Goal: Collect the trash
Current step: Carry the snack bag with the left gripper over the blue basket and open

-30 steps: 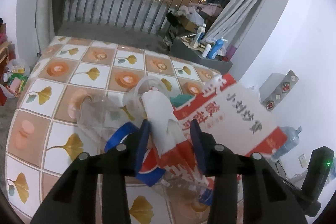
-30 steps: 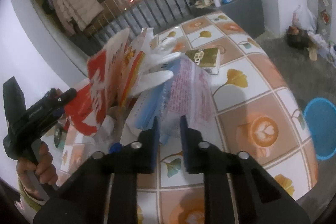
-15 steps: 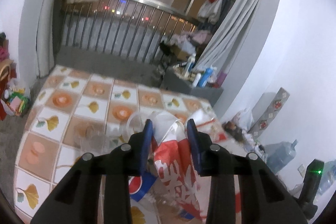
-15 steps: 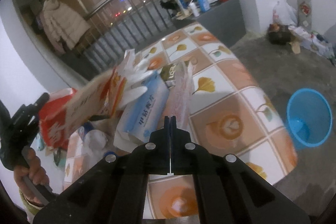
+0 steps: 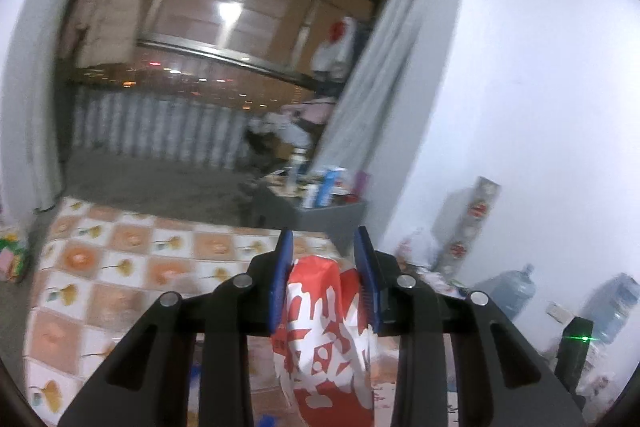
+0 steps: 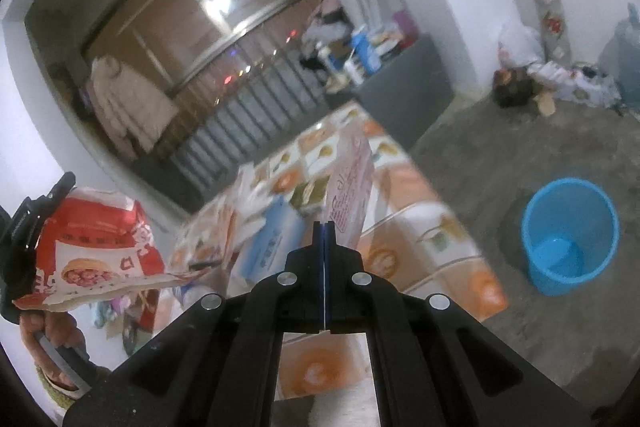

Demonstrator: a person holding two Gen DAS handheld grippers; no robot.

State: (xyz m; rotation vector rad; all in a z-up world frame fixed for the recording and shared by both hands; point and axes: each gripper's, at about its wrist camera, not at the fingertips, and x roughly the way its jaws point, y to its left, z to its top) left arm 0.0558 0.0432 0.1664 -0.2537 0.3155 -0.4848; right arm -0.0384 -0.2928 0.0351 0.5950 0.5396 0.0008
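My left gripper (image 5: 324, 247) is shut on a red and white snack bag (image 5: 326, 339) that hangs below its fingers above the tiled table (image 5: 100, 283). The same bag shows at the left of the right wrist view (image 6: 92, 251), held up in the left gripper (image 6: 40, 211). My right gripper (image 6: 324, 227) is shut on a thin pink and white wrapper (image 6: 352, 195), lifted over the table (image 6: 440, 251). A blue and white packet (image 6: 272, 247) and other trash lie on the table behind it.
A blue plastic bin (image 6: 570, 237) stands on the grey floor right of the table. A grey cabinet (image 6: 404, 75) with bottles stands beyond the table. Water jugs (image 5: 512, 291) and bags sit along the white wall.
Both grippers have risen from the table with their trash. The right gripper closed fully on the pink wrapper. The left gripper tilted up, and the red bag now hangs below it.
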